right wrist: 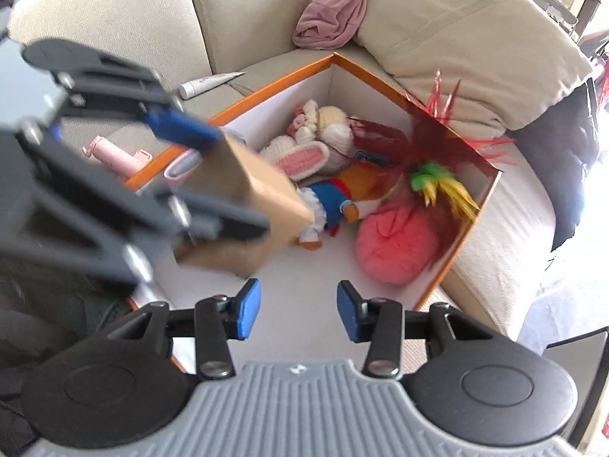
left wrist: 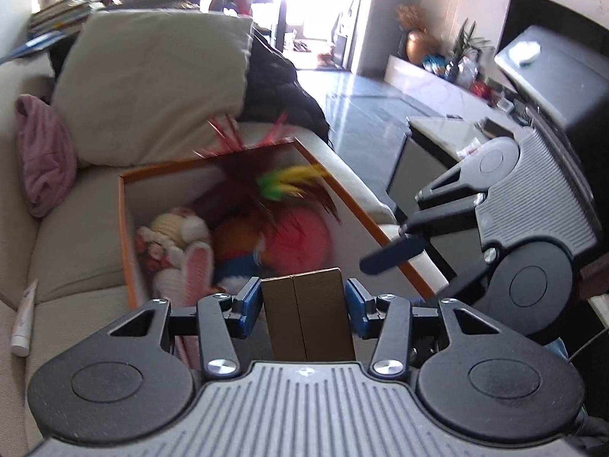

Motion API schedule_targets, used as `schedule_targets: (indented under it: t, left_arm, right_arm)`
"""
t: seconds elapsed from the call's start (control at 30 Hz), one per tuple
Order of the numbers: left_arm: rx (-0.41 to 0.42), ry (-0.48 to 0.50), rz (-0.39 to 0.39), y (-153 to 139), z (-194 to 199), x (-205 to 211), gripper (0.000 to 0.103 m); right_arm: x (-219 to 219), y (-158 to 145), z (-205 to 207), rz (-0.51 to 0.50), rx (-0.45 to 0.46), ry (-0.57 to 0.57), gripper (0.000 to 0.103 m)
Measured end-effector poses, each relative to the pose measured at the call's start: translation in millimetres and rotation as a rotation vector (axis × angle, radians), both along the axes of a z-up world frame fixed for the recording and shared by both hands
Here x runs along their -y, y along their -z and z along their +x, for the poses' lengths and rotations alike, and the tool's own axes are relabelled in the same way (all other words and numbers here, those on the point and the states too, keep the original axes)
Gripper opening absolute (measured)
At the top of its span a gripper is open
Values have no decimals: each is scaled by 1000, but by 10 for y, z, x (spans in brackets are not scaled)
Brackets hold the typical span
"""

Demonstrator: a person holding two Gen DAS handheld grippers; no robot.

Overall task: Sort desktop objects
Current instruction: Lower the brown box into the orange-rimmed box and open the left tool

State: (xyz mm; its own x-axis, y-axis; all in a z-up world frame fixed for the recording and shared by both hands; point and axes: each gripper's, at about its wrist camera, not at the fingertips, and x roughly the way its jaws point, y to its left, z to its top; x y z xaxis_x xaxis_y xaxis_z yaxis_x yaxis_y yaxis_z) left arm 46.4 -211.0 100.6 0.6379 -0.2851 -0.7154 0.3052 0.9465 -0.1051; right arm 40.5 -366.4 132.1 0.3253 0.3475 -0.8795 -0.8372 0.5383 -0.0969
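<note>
The left tongs (left wrist: 303,297) are clamped on a small brown cardboard box (left wrist: 310,314), their blue pads (left wrist: 249,299) pressing its two sides; the box stands upright between them, hanging over the near edge of an orange-rimmed storage box (left wrist: 122,205) that sits on a beige sofa (left wrist: 76,247). In the right wrist view the same tongs come in from 9 o'clock with the cardboard box tilted above the storage box's near-left part. The right tongs (right wrist: 298,310) stand apart with nothing between them, their jaws opening, above the bare white floor of the storage box at its 6 o'clock side. Inside the storage box, a crocheted rabbit doll (right wrist: 323,141) lies toward 11 o'clock, a blue and orange plush toy (right wrist: 342,194) at the centre, a pink plush ball (right wrist: 396,247) toward 4 o'clock, and a feather toy (right wrist: 437,175) with red, green and yellow plumes leans over the right wall at 2 o'clock. Outside the storage box, a white tube (right wrist: 207,83) lies on the sofa at 10 o'clock, a pink gadget (right wrist: 114,152) just beside the left wall at 9 o'clock, and a crumpled pink cloth (right wrist: 331,15) at 12 o'clock beside a beige cushion (right wrist: 475,30).
</note>
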Motion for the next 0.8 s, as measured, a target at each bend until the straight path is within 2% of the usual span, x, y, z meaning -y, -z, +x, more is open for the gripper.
schedule_targets:
  t: [0.07, 0.17, 0.3, 0.5, 0.8]
  left_arm:
    - [-21, 23, 23, 69, 7, 70, 54]
    - [-42, 49, 44, 138, -2, 120, 55]
    - [-97, 42, 45, 256, 50, 111, 55]
    - [-139, 72, 132, 426, 73, 189, 55]
    - [-96, 126, 252, 501, 17, 345, 54]
  right_arm:
    - [-13, 74, -29, -44, 25, -11, 47]
    - [11, 146, -7, -66, 15, -18, 47]
    - [33, 168, -32, -89, 17, -34, 48]
    - [68, 209, -18, -90, 7, -41, 50]
    - [15, 321, -51, -119, 1, -95, 50]
